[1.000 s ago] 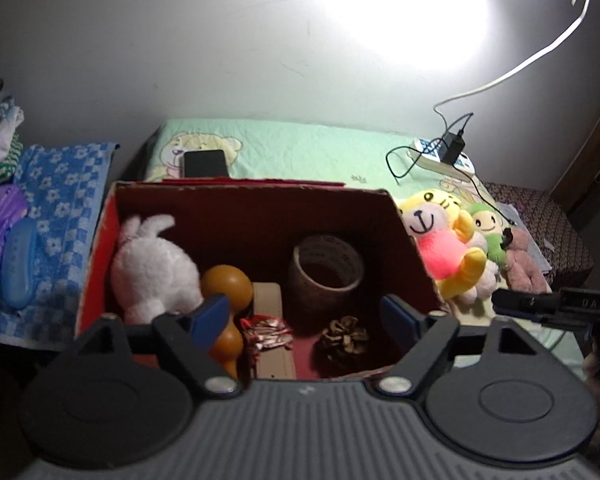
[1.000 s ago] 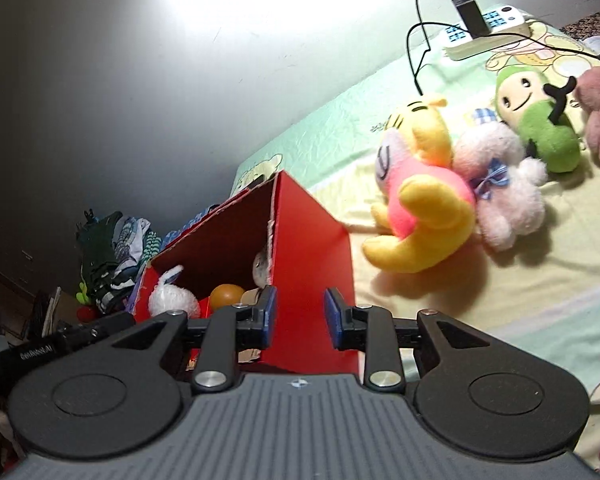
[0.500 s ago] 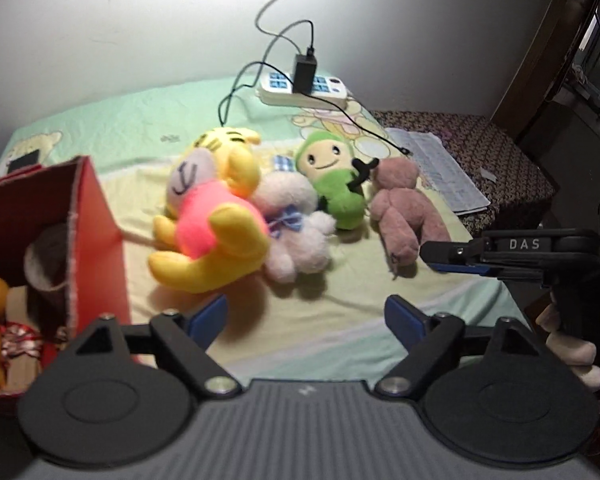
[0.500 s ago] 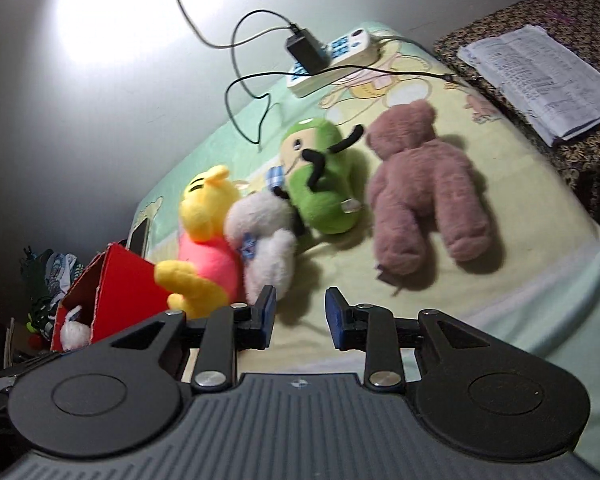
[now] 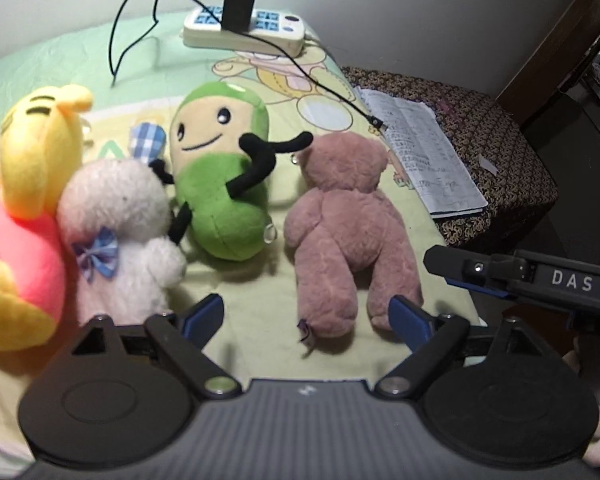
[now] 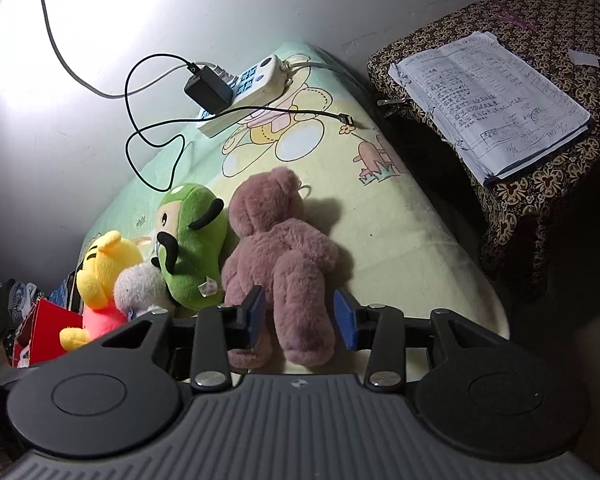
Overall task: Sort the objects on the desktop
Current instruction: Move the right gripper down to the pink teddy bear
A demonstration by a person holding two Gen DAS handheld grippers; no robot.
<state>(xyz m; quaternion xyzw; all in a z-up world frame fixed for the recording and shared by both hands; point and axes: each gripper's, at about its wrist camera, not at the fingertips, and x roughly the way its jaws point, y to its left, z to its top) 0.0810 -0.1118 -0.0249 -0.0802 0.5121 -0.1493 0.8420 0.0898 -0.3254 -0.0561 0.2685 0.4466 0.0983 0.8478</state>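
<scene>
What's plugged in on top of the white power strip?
A black charger block sits plugged into the power strip, its thin black cable looping over the sheet. The sockets under the block are covered.

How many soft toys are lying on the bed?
4, in a row: the yellow toy at the left, then the white toy, the green toy, the pink bear. Others may be hidden.

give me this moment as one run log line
stage: approaching pink bear | left gripper: open, empty, just widened | right gripper: open, just widened, straddling bear leg, no grip
</scene>
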